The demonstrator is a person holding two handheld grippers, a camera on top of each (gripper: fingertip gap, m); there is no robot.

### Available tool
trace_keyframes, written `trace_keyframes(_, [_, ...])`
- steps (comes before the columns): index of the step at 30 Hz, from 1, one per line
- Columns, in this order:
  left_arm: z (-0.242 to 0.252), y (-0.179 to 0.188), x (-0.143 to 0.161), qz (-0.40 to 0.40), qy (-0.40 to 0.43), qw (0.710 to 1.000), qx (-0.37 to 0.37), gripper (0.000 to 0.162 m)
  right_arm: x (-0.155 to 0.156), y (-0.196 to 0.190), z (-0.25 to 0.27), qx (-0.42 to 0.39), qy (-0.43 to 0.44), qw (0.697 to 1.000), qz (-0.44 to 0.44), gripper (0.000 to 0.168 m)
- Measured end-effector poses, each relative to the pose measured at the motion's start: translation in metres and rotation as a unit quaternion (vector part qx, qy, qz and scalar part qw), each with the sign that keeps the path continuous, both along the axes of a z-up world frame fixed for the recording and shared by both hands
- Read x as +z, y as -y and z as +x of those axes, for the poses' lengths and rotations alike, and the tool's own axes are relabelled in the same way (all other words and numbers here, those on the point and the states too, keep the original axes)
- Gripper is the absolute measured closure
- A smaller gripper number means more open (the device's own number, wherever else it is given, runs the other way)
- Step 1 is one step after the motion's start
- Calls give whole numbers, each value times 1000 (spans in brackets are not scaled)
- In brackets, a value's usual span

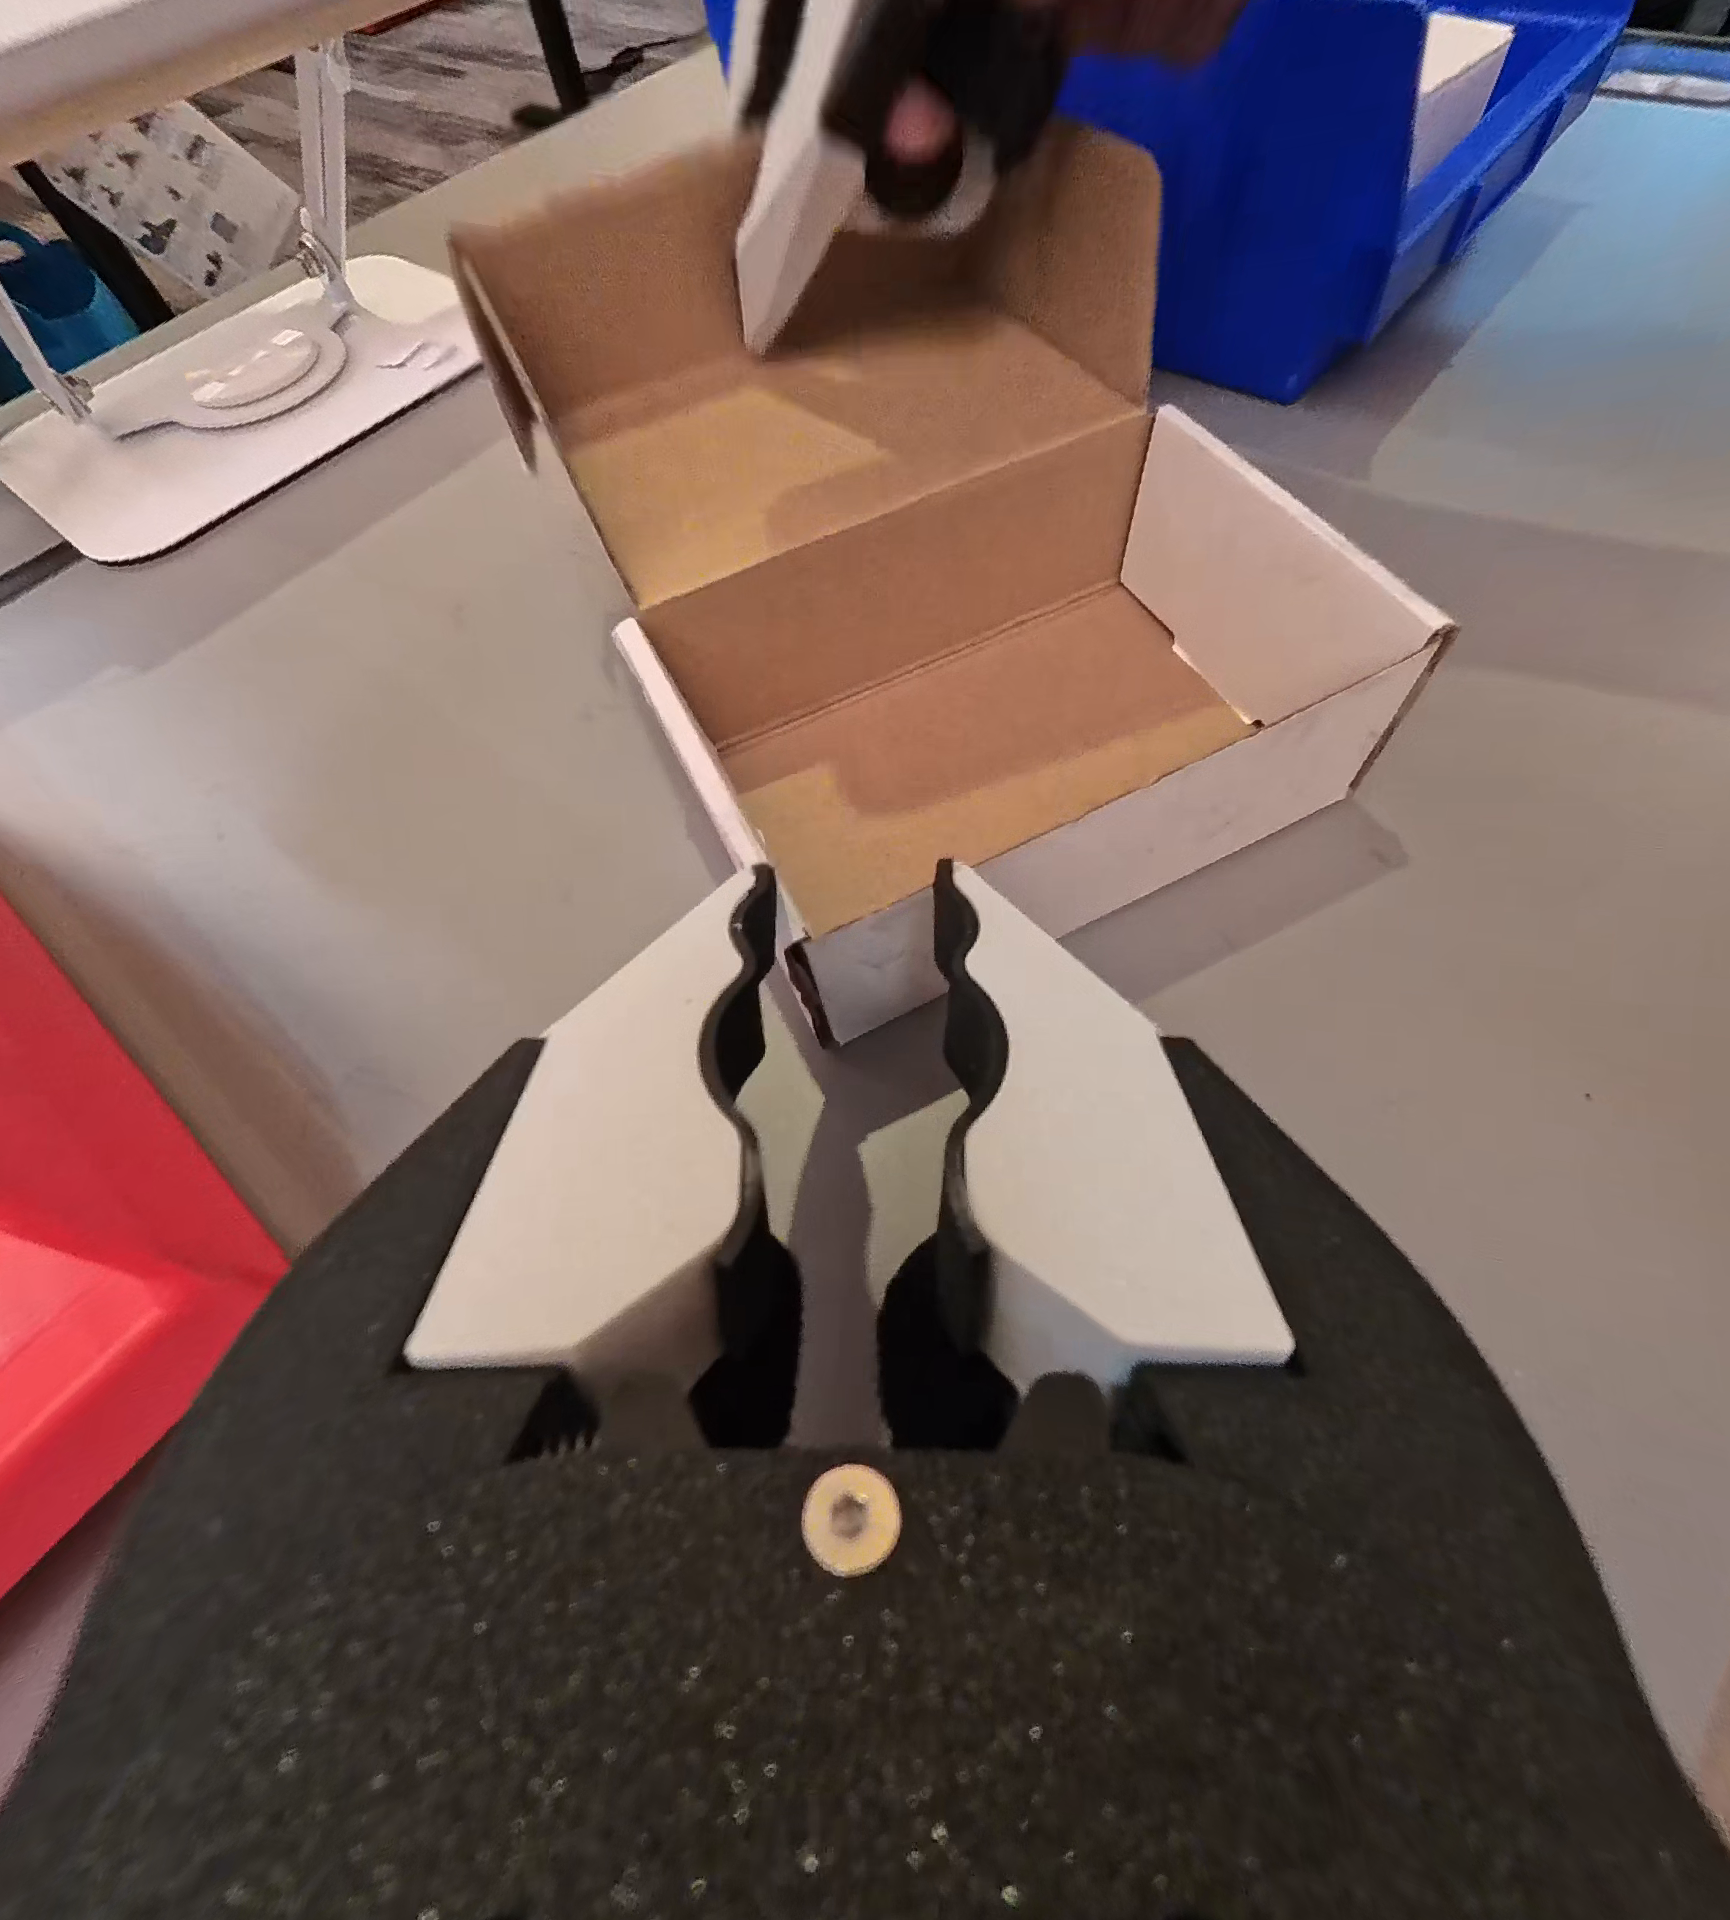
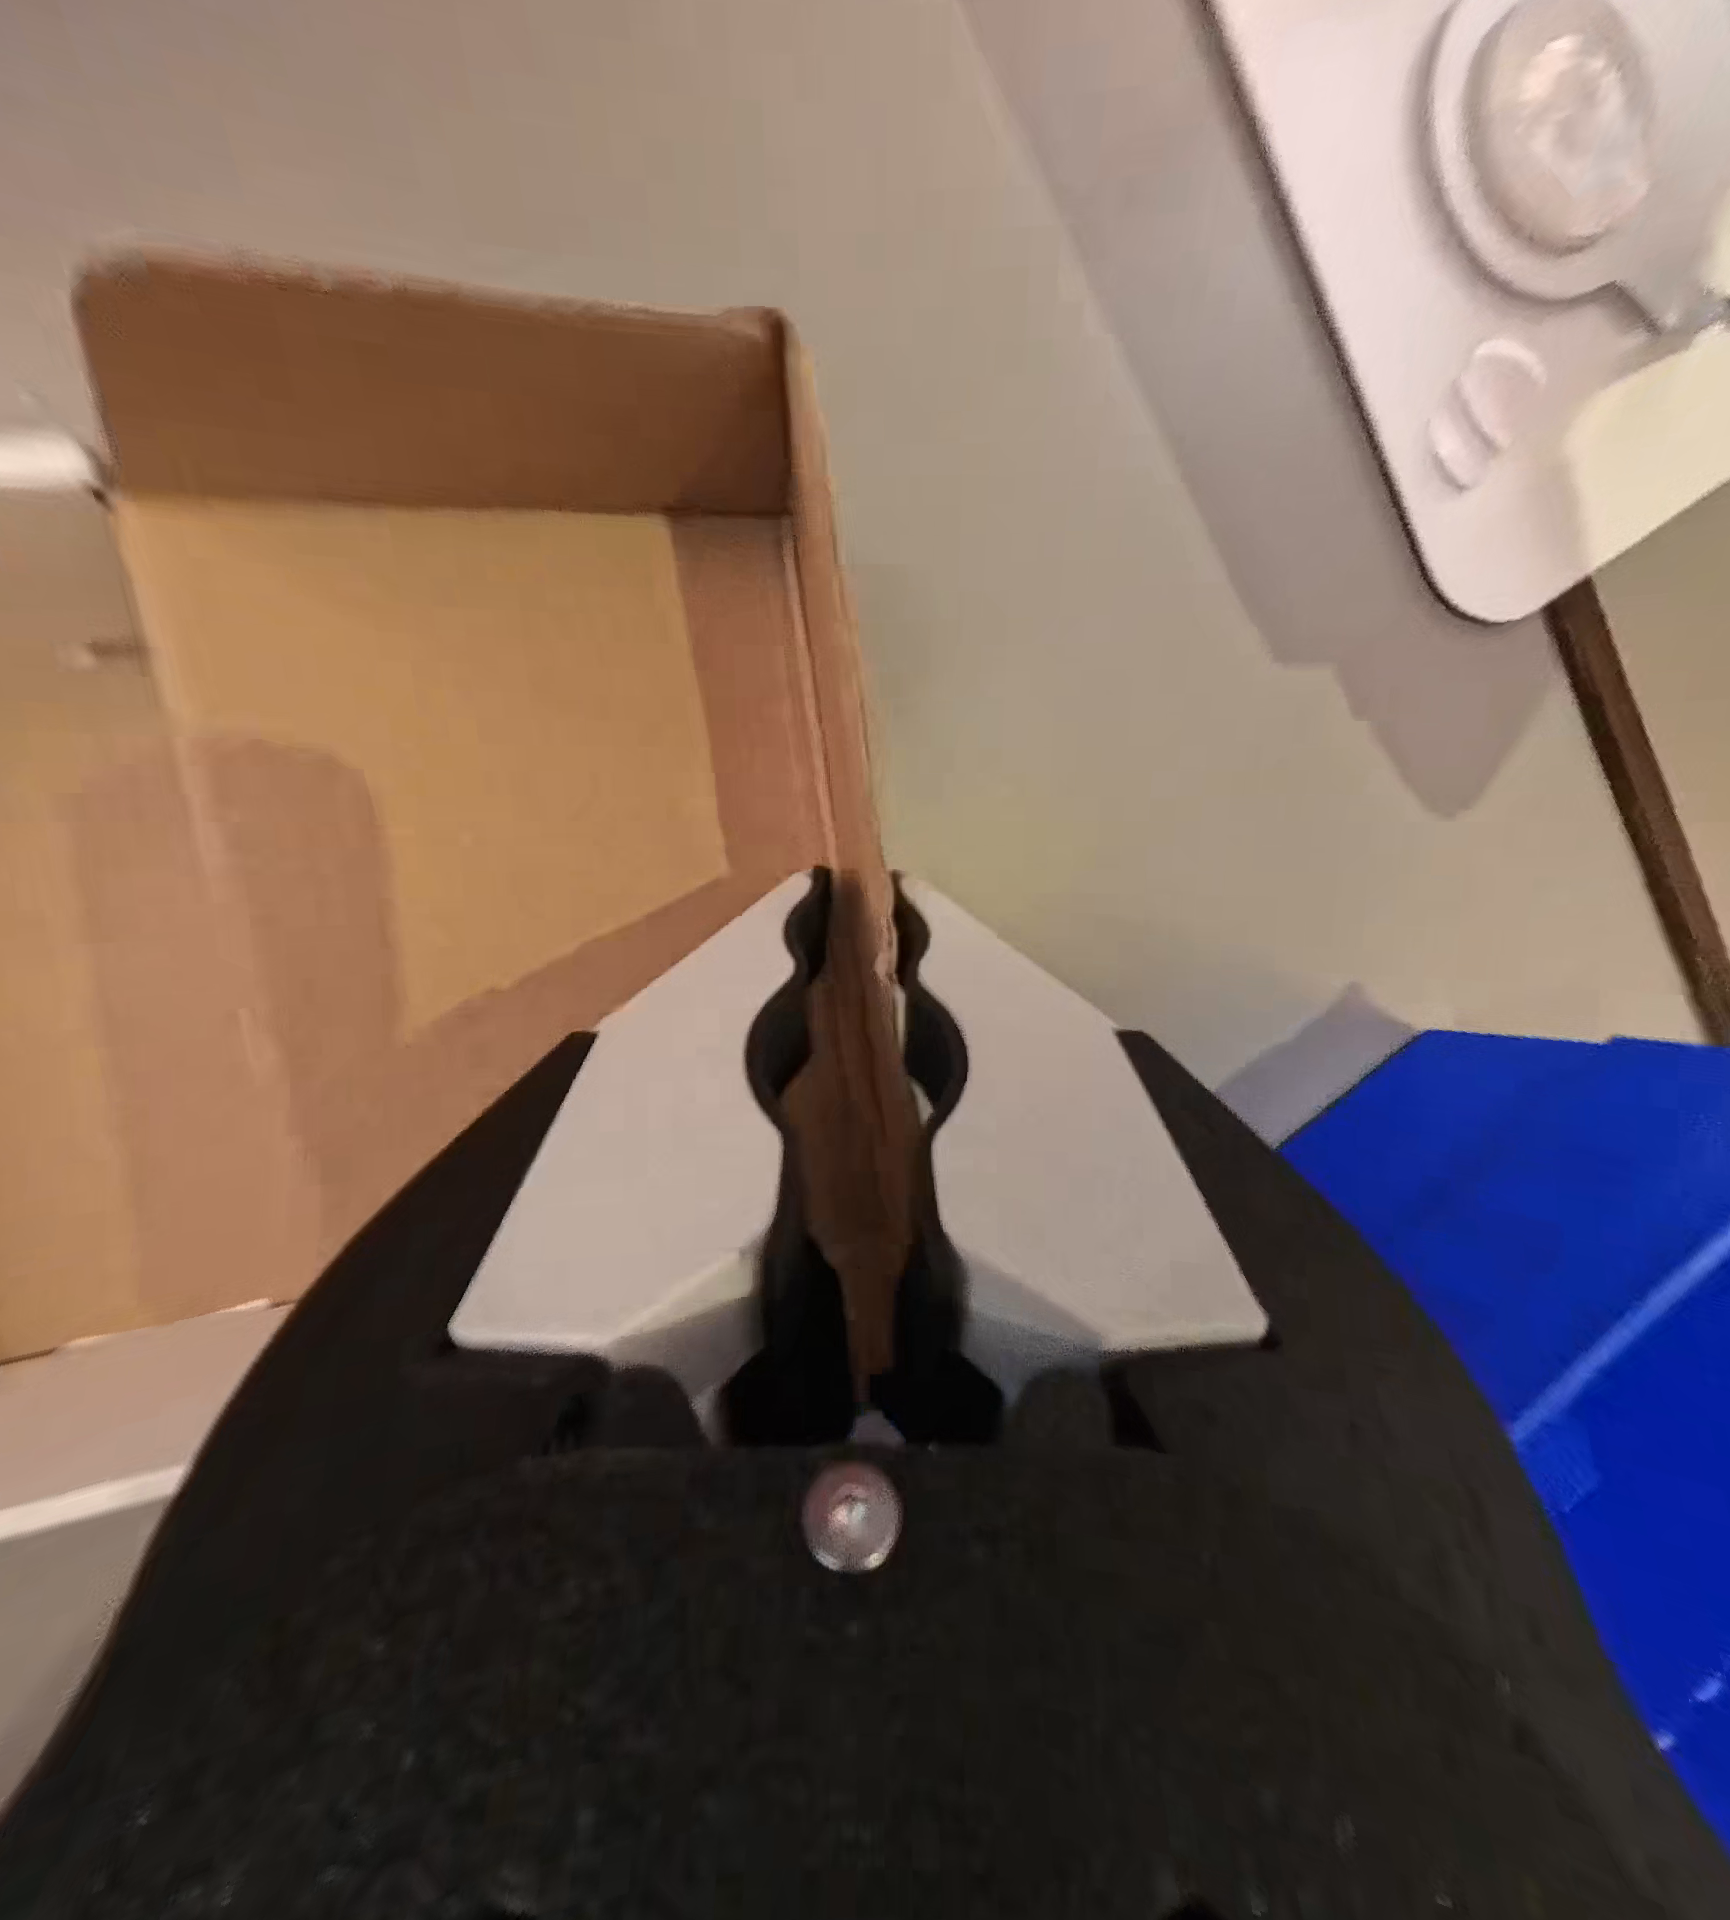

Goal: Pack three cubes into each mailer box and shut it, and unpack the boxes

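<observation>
box: white cardboard mailer box [image 1: 1100,831] with a brown inside sat open on the grey table [image 1: 321,790], nothing in it, lid [image 1: 736,436] tipped up and back
left gripper [image 1: 856,883]: hung just in front of the box's near corner, jaws a bit apart, holding nothing
right gripper [image 2: 856,888]: over the box's far side, jaws pinched on the lid flap edge [image 2: 845,727]
blue plastic bin [image 1: 1360,208]: right behind the box
red plastic bin [image 1: 30,1247]: well left of the box

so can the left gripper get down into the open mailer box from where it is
Probably yes: the left gripper is open at the mailer box's near corner, and the right gripper pinches the lid back.
</observation>
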State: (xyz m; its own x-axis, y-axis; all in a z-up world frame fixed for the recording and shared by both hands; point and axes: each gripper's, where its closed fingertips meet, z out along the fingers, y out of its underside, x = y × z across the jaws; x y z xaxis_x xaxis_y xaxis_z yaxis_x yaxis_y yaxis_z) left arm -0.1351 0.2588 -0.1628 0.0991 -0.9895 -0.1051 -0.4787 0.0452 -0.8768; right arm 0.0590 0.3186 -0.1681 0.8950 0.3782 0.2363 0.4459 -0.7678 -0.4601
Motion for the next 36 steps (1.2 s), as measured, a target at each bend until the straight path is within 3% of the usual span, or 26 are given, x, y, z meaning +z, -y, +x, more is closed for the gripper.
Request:
trace_keyframes(4, [0, 3, 0, 5, -1, 1000, -3, 135, 79, 14, -8, -56, -110, 991, 55, 92])
trace_keyframes(7, [-1, 4, 1, 1, -2, 1000, -4, 134, 148, 46, -28, -43, -183, 968, 166, 88])
trace_keyframes(9, [-1, 3, 1, 0, -3, 1000, -5, 135, 161, 75, -38, -22, -176, 959, 221, 85])
trace_keyframes(11, [-1, 4, 1, -4, -2, 1000, -5, 135, 146, 103, -54, 1, -178, 951, 254, 71])
trace_keyframes(15, [-1, 6, 3, -29, 3, 1000, -9, 135, 59, 150, -99, 0, -239, 951, 198, 57])
trace_keyframes(17, [-1, 5, 2, -28, 1, 1000, -9, 135, 30, 156, -102, -9, -234, 948, 216, 54])
trace_keyframes(19, [0, 2, 2, -24, 0, 1000, -7, 135, 20, 150, -99, -12, -219, 948, 232, 34])
trace_keyframes(22, [0, 0, 2, -28, 0, 1000, -7, 135, 9, 136, -89, 29, -149, 963, 223, 28])
trace_keyframes(25, [0, -2, 1, -28, -1, 1000, -6, 135, -2, 121, -95, 40, -172, 962, 207, 24])
trace_keyframes(29, [-1, -3, 0, -26, 0, 1000, -4, 135, -11, 105, -99, 43, -179, 961, 206, 27])
trace_keyframes(33, [-4, -6, 0, -24, -1, 1000, 2, 134, -12, 101, -96, 46, -140, 969, 199, 49])
trace_keyframes(36, [-6, -17, 4, -12, 0, 1000, 21, 126, -12, 95, -98, 35, -143, 969, 200, 50])
